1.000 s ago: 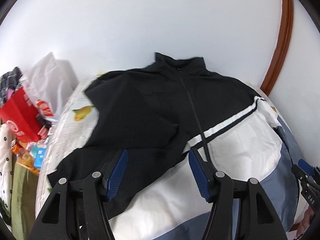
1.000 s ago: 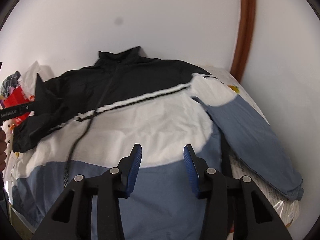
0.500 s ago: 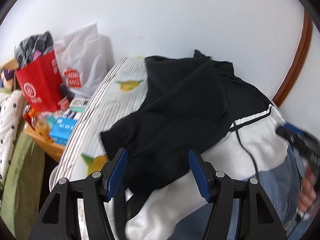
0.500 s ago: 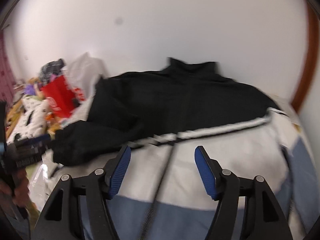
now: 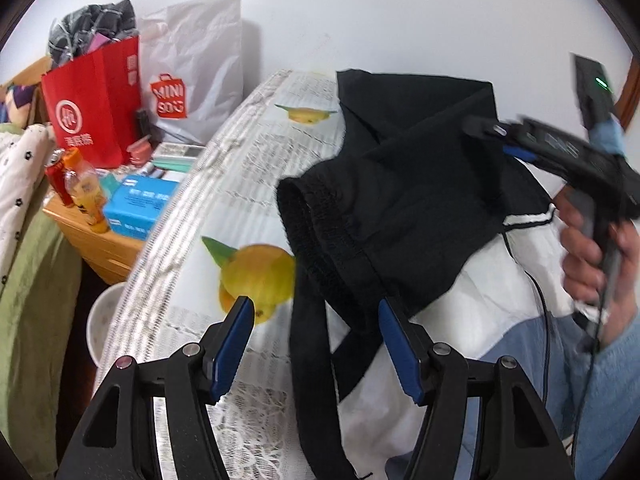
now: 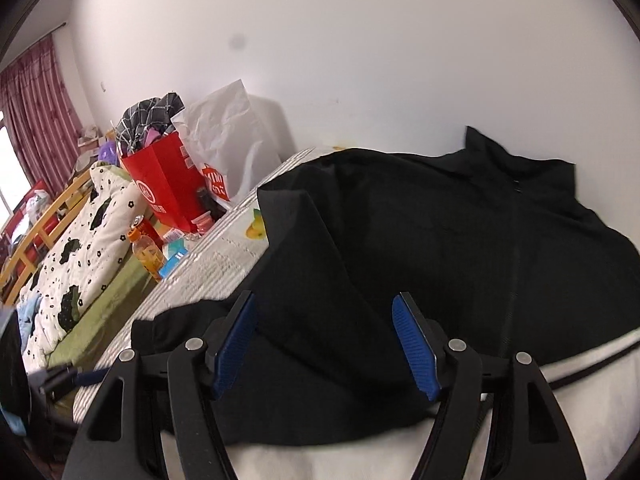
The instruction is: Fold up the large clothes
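Observation:
A black, white and blue zip jacket (image 6: 460,248) lies spread on the bed, collar toward the wall. Its black left sleeve (image 5: 384,200) is folded in over the chest, and the elastic cuff (image 5: 320,240) points toward the bed's front edge. My left gripper (image 5: 316,320) is open and empty, just in front of the cuff. My right gripper (image 6: 324,320) is open and empty, low over the folded sleeve (image 6: 312,280). It also shows in the left wrist view (image 5: 560,148), held in a hand over the jacket's chest.
The bed sheet (image 5: 248,184) has a newspaper and lemon print. Left of the bed stands a wooden side table (image 5: 92,236) crowded with a red bag (image 5: 92,104), a white Miniso bag (image 5: 192,68), bottles and a blue box (image 5: 140,204). A spotted quilt (image 6: 76,240) lies farther left.
Both grippers swung left toward the black sleeve. The sleeve went from lying out to the side to lying folded over the chest. My right gripper opened wider.

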Action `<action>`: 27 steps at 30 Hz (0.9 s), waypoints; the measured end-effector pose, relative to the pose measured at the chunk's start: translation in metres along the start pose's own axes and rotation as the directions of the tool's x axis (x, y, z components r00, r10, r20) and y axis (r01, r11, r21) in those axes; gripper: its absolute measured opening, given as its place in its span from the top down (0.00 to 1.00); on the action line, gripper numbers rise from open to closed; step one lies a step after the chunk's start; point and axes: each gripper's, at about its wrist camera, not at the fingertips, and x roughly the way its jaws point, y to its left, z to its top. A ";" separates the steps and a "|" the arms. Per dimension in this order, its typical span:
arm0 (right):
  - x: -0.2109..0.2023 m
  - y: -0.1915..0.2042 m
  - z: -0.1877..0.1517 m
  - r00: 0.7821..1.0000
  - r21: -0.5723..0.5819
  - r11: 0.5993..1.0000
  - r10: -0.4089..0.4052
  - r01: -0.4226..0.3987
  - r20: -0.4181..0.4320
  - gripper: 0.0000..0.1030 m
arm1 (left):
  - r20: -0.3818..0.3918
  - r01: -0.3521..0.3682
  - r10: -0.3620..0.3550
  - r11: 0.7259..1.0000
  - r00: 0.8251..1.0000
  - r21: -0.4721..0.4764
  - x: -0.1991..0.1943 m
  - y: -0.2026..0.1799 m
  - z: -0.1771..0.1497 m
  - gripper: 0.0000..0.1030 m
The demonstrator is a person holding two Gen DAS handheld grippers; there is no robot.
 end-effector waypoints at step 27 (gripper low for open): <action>-0.008 -0.120 -0.008 0.934 0.209 0.912 -0.355 0.354 -0.033 0.50 | 0.012 -0.051 0.050 0.997 0.999 0.049 0.011 -0.011 0.001 0.38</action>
